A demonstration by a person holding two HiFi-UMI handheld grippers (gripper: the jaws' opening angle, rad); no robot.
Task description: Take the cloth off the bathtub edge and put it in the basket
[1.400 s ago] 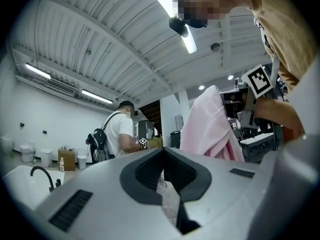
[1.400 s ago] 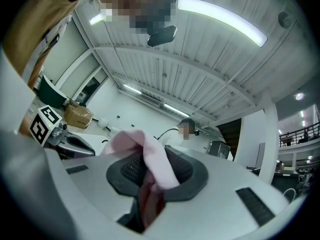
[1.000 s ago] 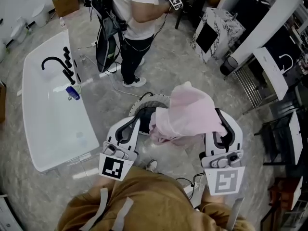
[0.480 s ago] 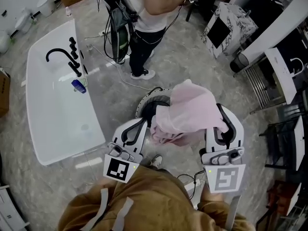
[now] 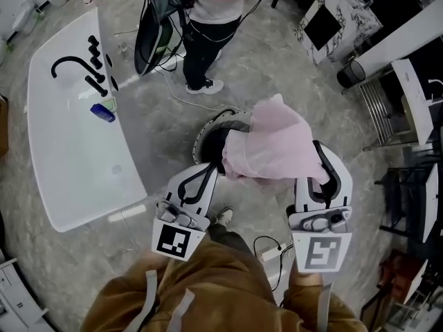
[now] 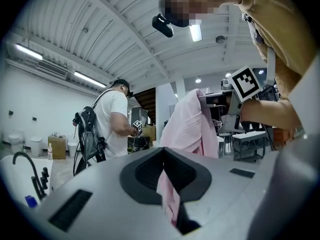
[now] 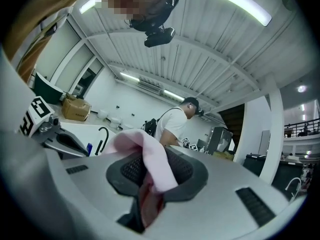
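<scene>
**Cloth off the tub, up over the basket, not yet let go**

Grey marbled floor fills the room below me. The white bathtub lies at my 10 o'clock, with its black tap and a blue bottle on the near rim. The tub's edge is bare, with no cloth on it anywhere I can see, so I count the first half of the job as done.

The pink cloth is up in the air at my 12 o'clock, stretched between my two claws. My left claw is pressed together on one gathered corner; in its own view a strip of pink runs down through the closed pads. My right claw pinches the other end, and in its view a fold of cloth laps over the top of the jaws and is squeezed in the slot below.

The round basket stands on the floor at 12 o'clock, just beyond my left claw. The cloth covers the 3 o'clock side of its dark mouth, while most of the bundle hangs out past the rim towards 2 o'clock. From the head view I cannot tell whether the lowest fold already touches the basket or hangs just above it.

A second person stands farther off at 12 o'clock, beyond the basket and apart from it.

What I judge is left: bring the bundle over towards 11 o'clock so that it centres on the opening, lower it in, then spread both claws so that it drops inside and does not drape over the rim.
</scene>
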